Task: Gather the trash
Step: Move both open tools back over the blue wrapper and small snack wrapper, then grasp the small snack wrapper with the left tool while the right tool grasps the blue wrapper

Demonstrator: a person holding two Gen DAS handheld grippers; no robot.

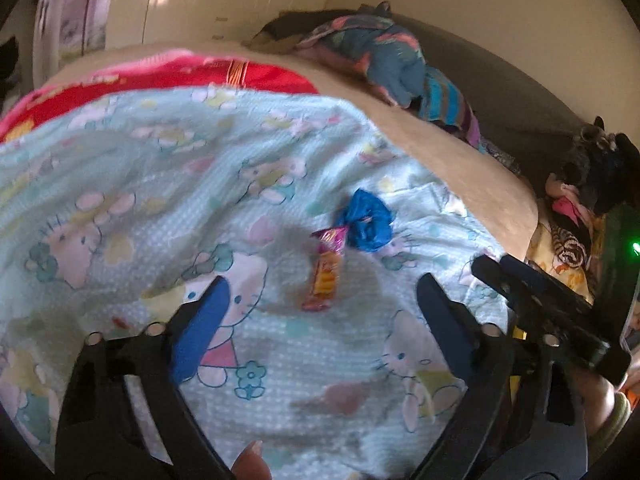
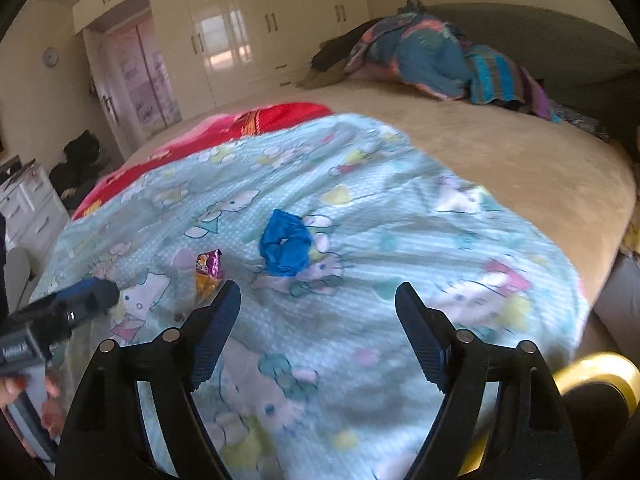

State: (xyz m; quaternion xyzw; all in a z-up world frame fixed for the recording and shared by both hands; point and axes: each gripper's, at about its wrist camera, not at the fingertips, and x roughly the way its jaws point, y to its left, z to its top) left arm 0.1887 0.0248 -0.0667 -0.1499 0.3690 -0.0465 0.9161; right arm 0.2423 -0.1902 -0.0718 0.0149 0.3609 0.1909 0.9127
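- The left gripper [image 1: 322,308] has its jaws wide apart. Nothing is between them and they touch nothing.
- The right gripper [image 2: 318,312] also has its jaws wide apart, with nothing between them.
- Both grippers hang above a light blue blanket [image 1: 140,184] with cartoon cats and bunnies on it. The blanket lies on a big tan bed [image 2: 500,160].
- A crumpled blue wrapper [image 1: 366,220] lies on the blanket, in front of the right gripper's open jaws.
- A long orange and pink snack wrapper [image 1: 326,270] lies just beside the blue one, right in front of the left gripper. Their ends look like they touch.
- The two grippers are side by side, each showing at the edge of the other's view.
- A red blanket [image 2: 256,124] lies past the blue one, and a pile of colourful clothes [image 2: 432,60] sits at the far side of the bed.
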